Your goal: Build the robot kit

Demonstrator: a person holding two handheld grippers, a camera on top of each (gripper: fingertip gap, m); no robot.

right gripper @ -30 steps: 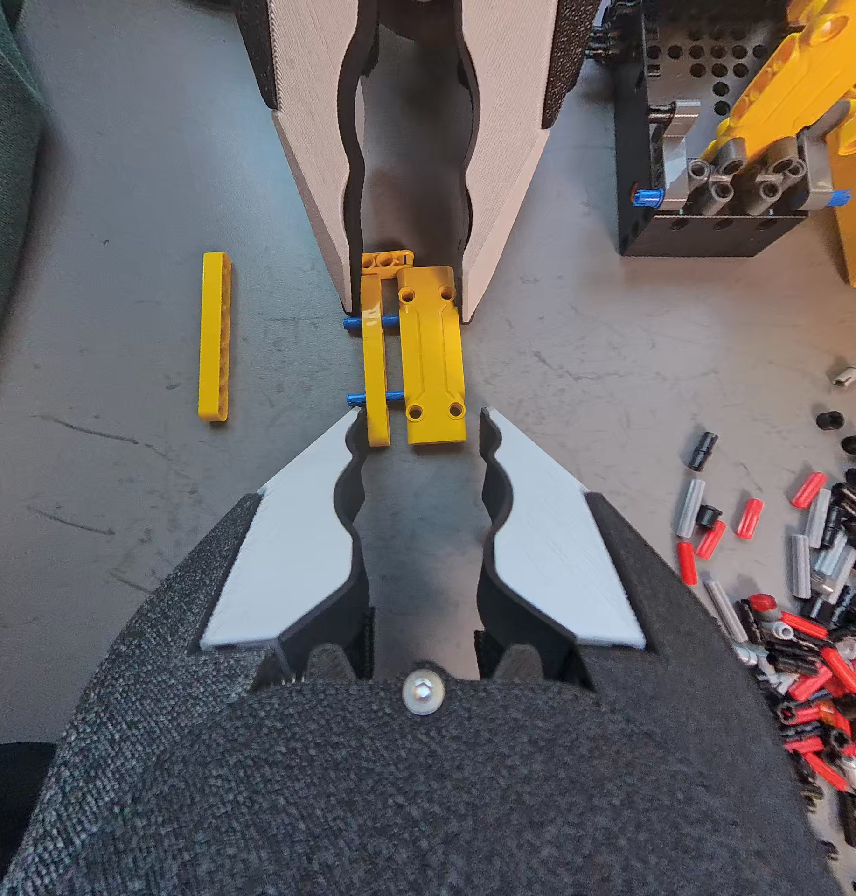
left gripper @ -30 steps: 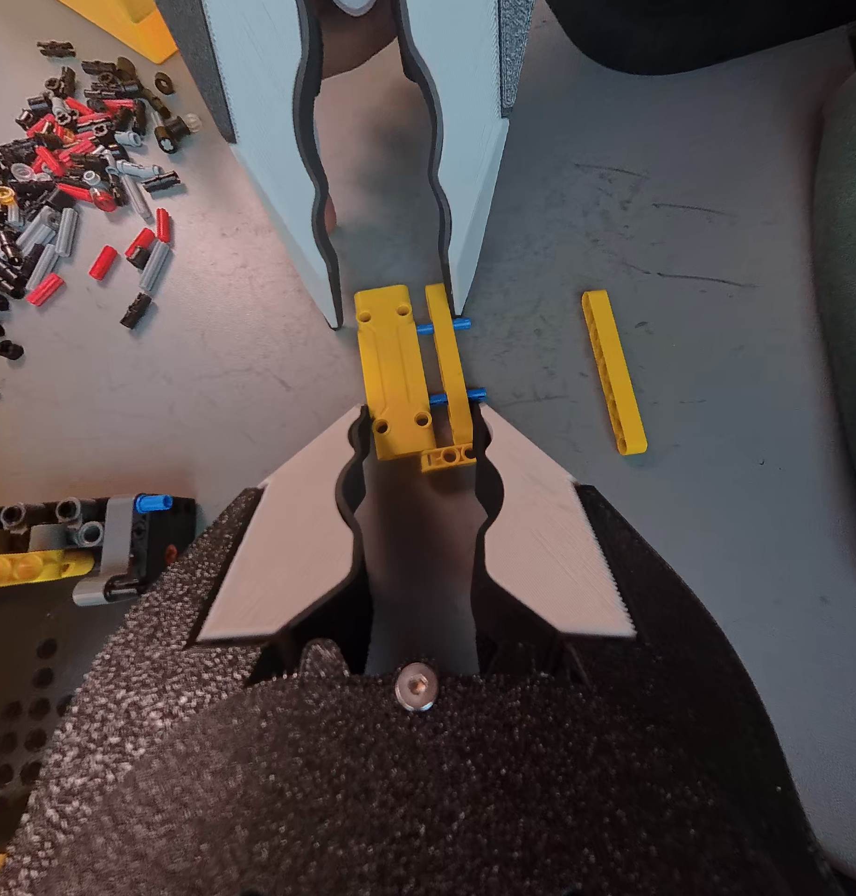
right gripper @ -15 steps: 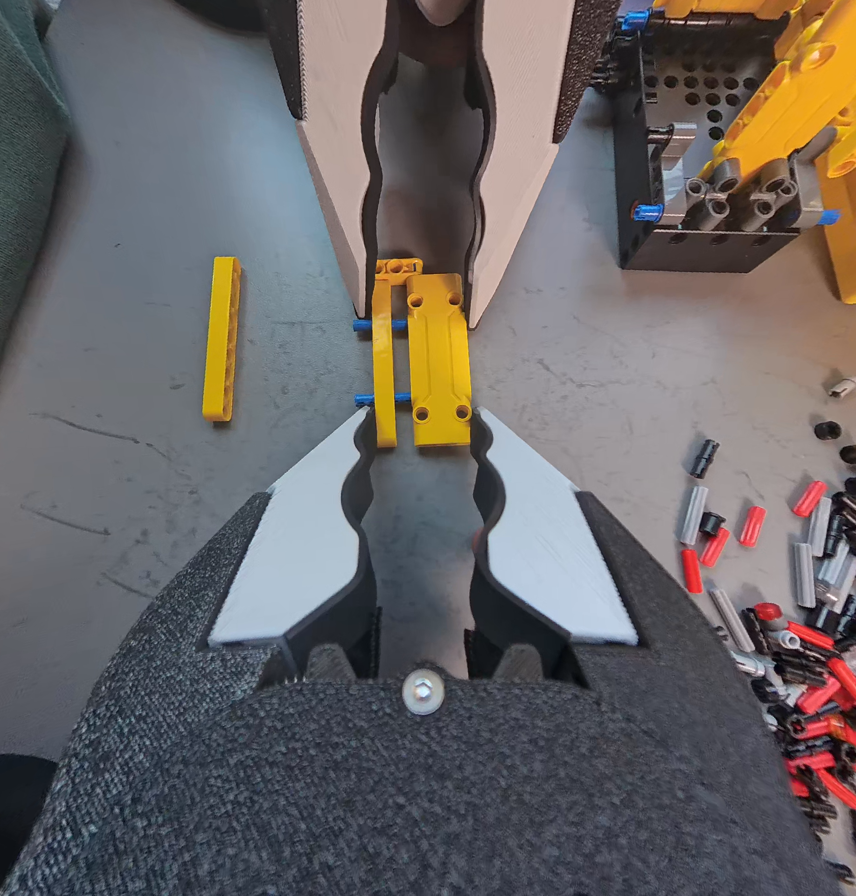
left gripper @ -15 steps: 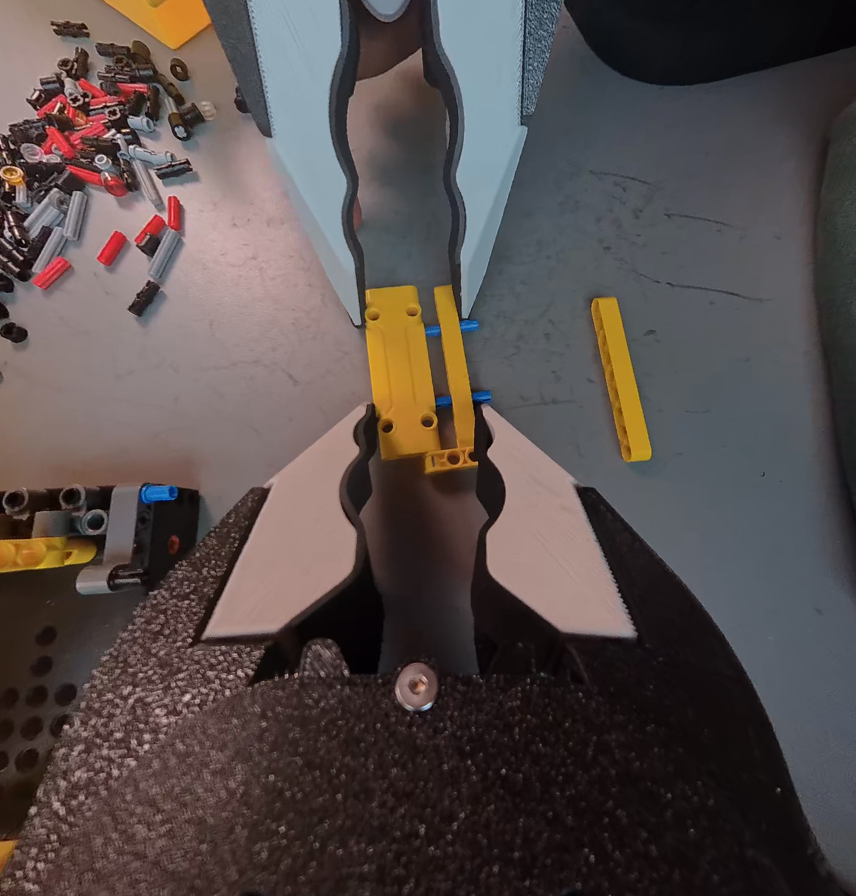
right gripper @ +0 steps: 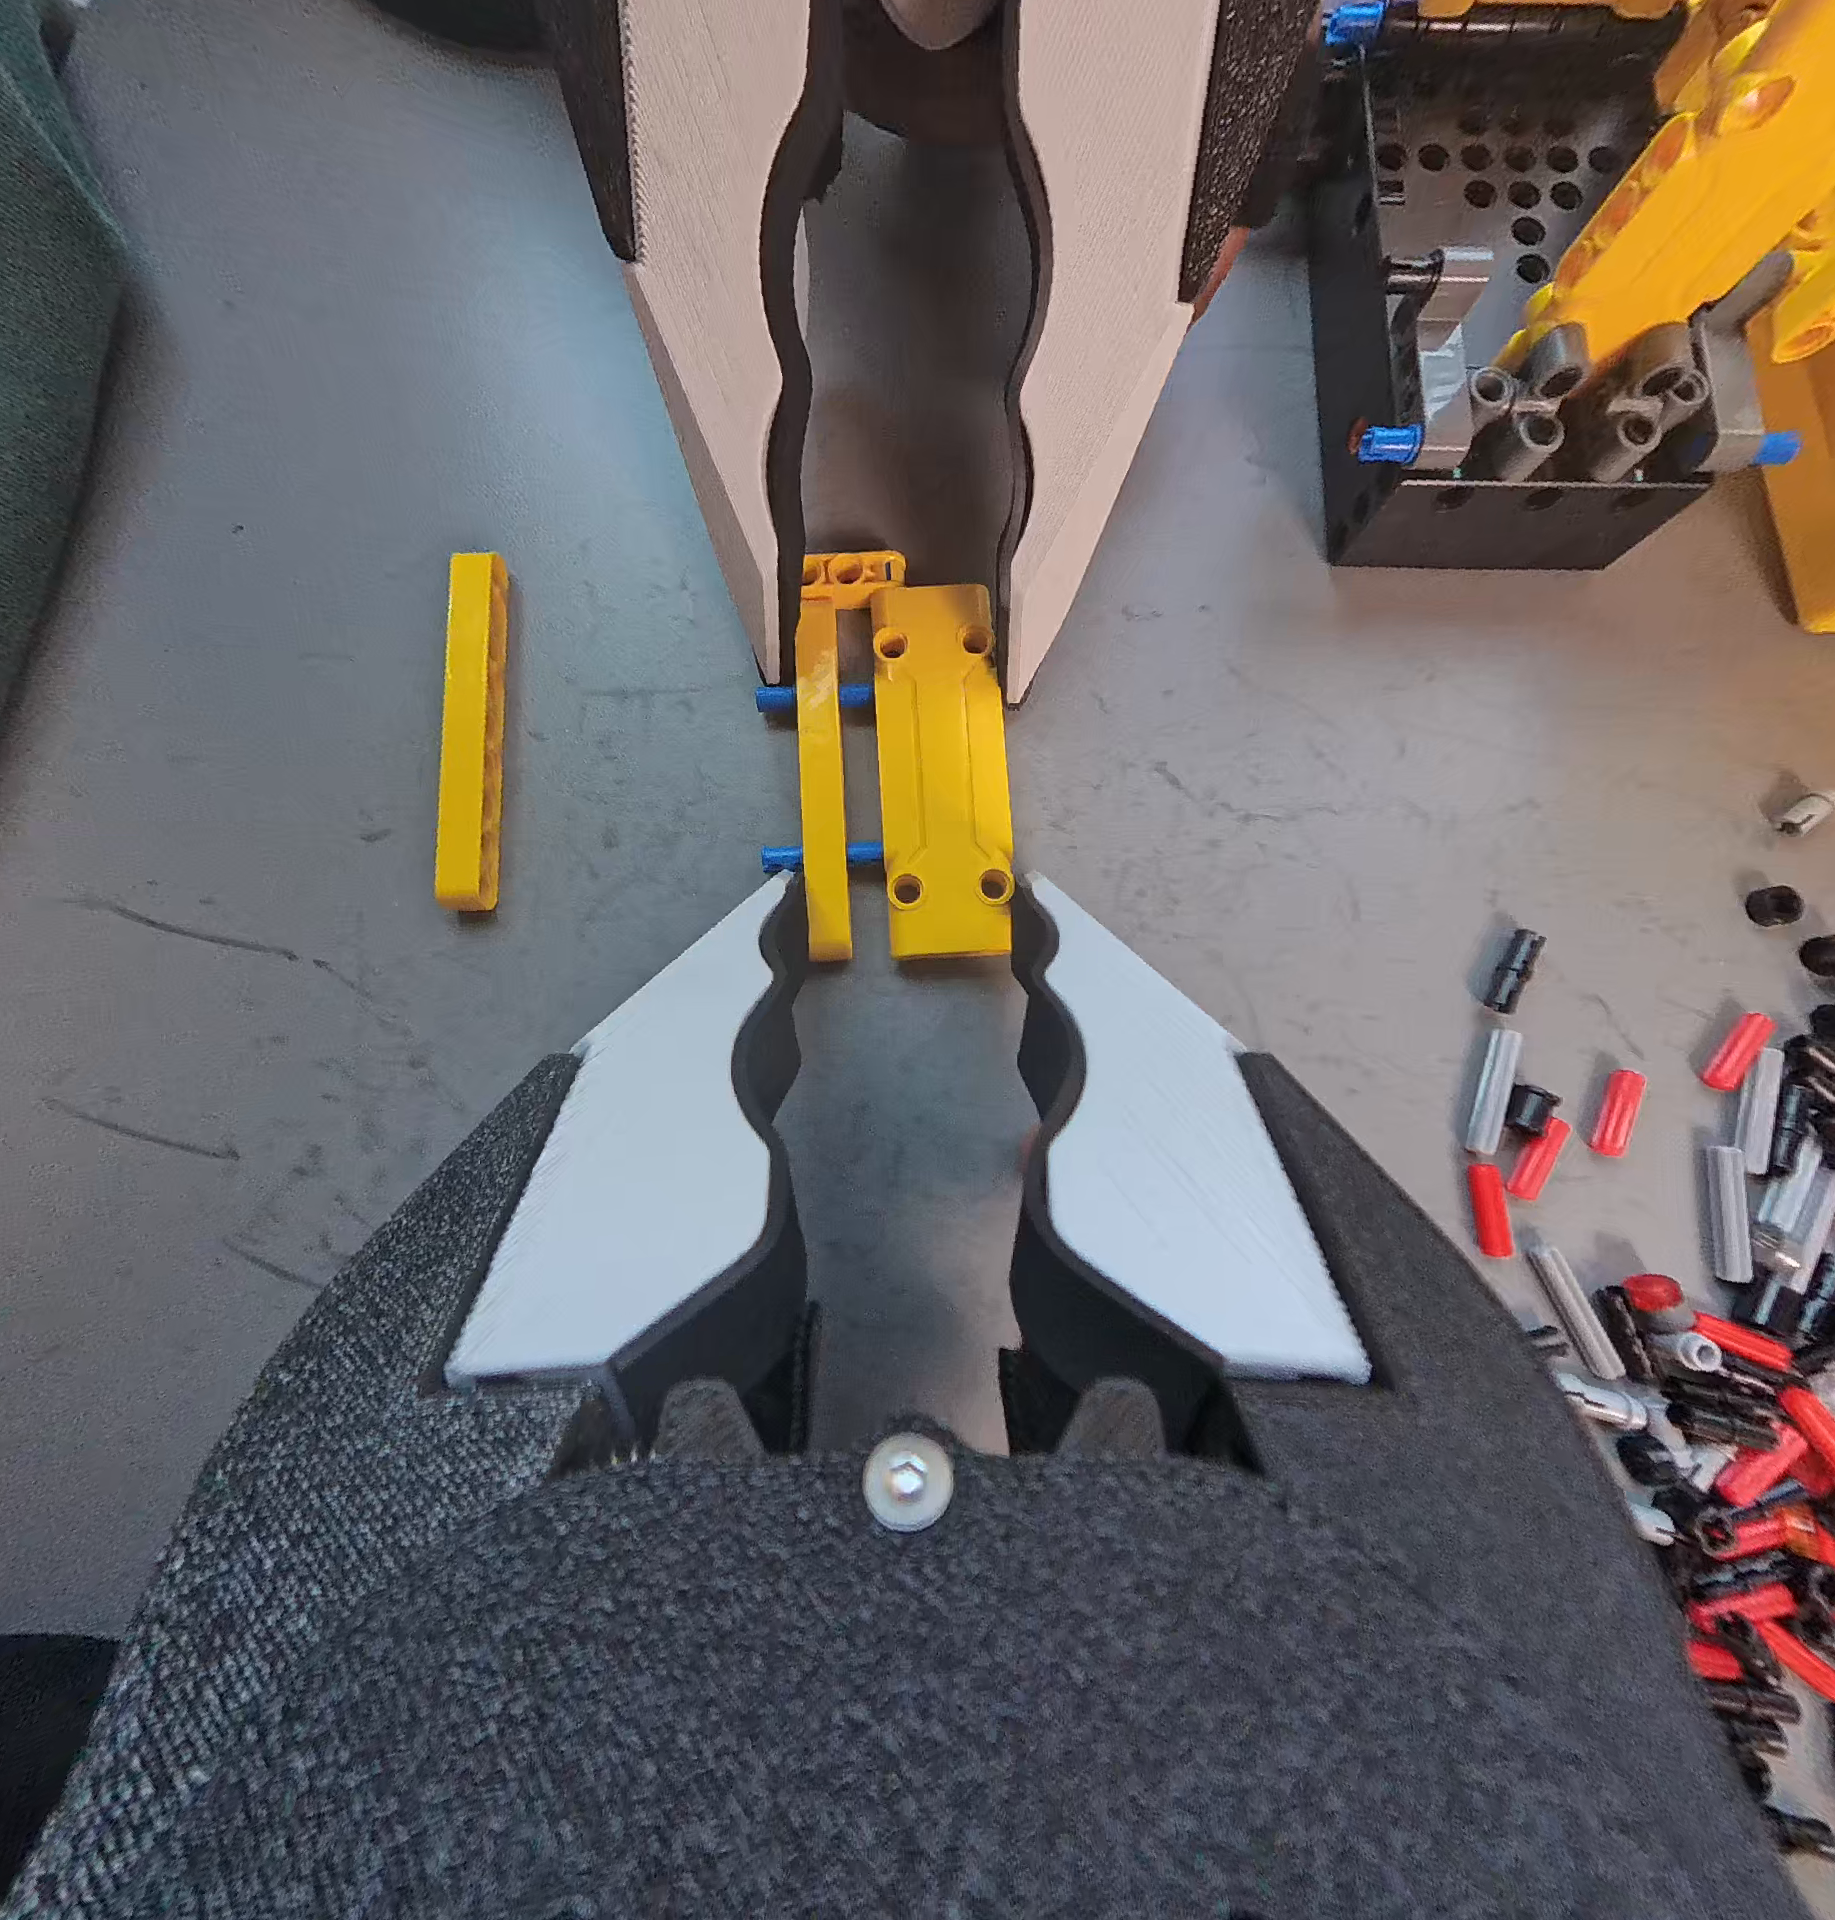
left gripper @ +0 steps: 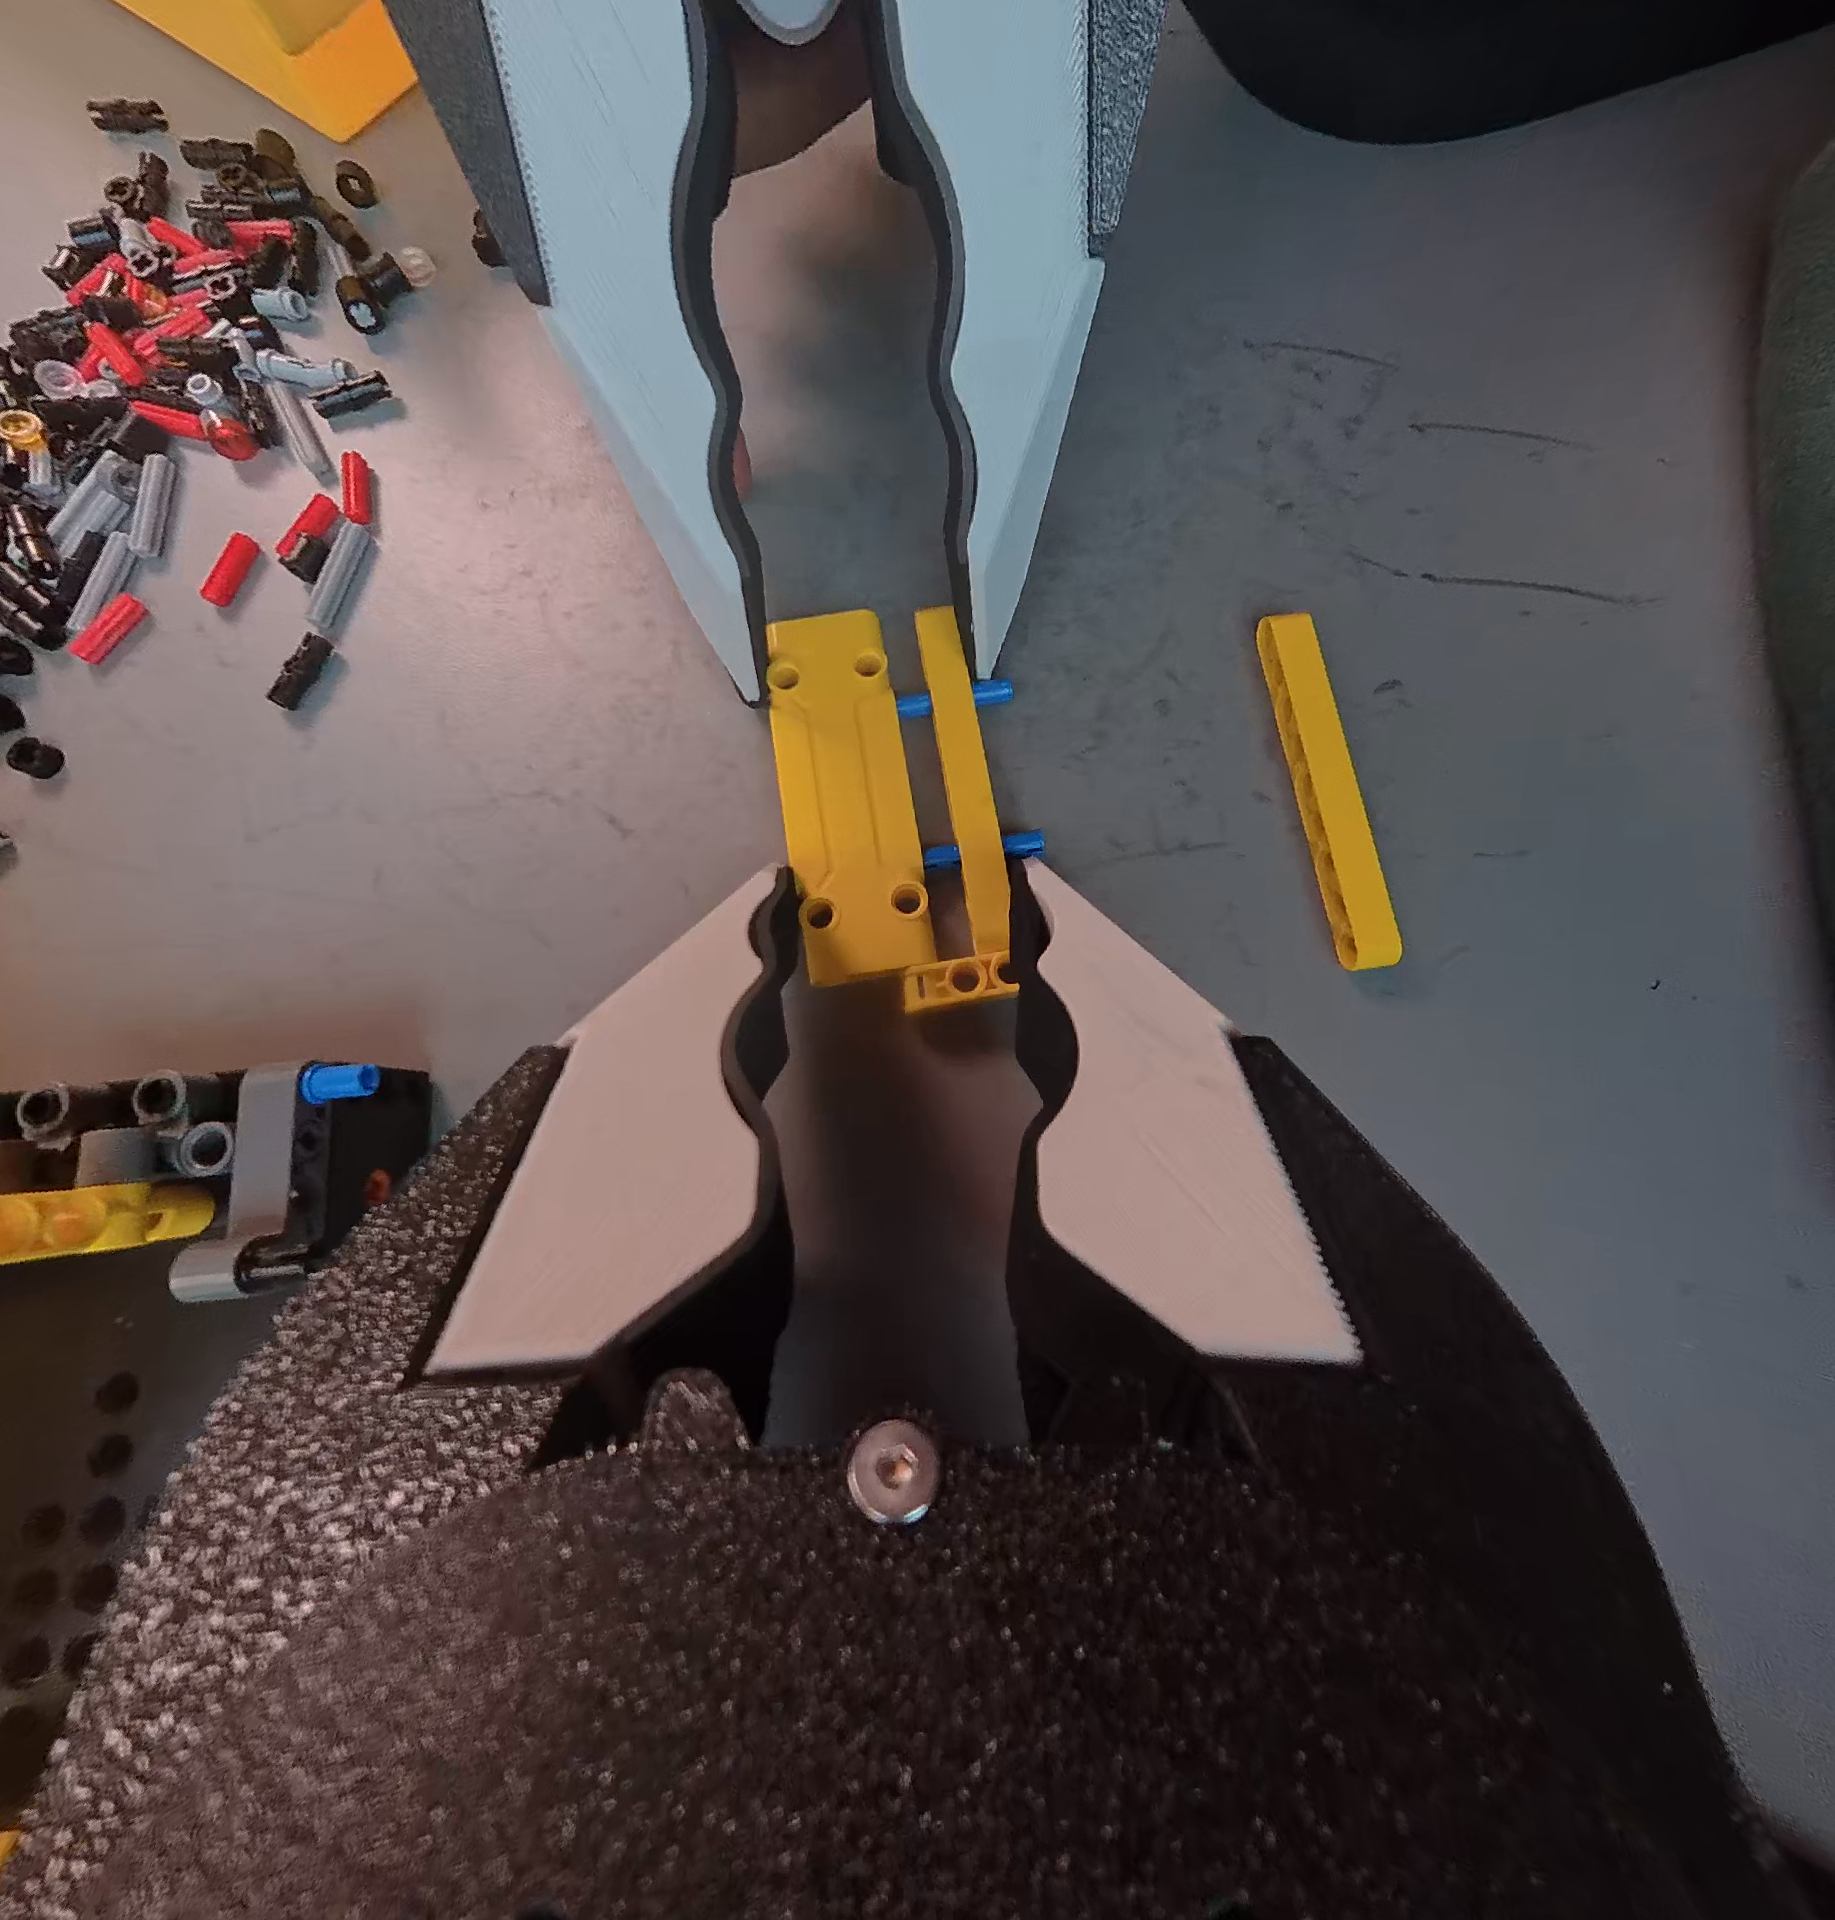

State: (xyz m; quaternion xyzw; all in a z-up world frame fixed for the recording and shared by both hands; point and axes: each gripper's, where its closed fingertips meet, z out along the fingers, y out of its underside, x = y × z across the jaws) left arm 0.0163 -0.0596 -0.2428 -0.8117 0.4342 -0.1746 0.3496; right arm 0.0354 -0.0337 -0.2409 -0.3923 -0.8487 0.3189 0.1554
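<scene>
The left gripper (left gripper: pixel 897 914) and right gripper (right gripper: pixel 902 914) face each other, each with its fingers spread about one end of the yellow plastic assembly (left gripper: pixel 887 800), tips beside its edges but not visibly clamping it. The assembly, a flat plate and a thin beam joined by two blue pins (left gripper: pixel 954 698), lies flat on the grey desk (left gripper: pixel 1308 468); it looks light, stiff and smooth, best held across its long edges. A loose yellow beam (left gripper: pixel 1326 790) lies right, small parts (left gripper: pixel 134 416) far left.
</scene>
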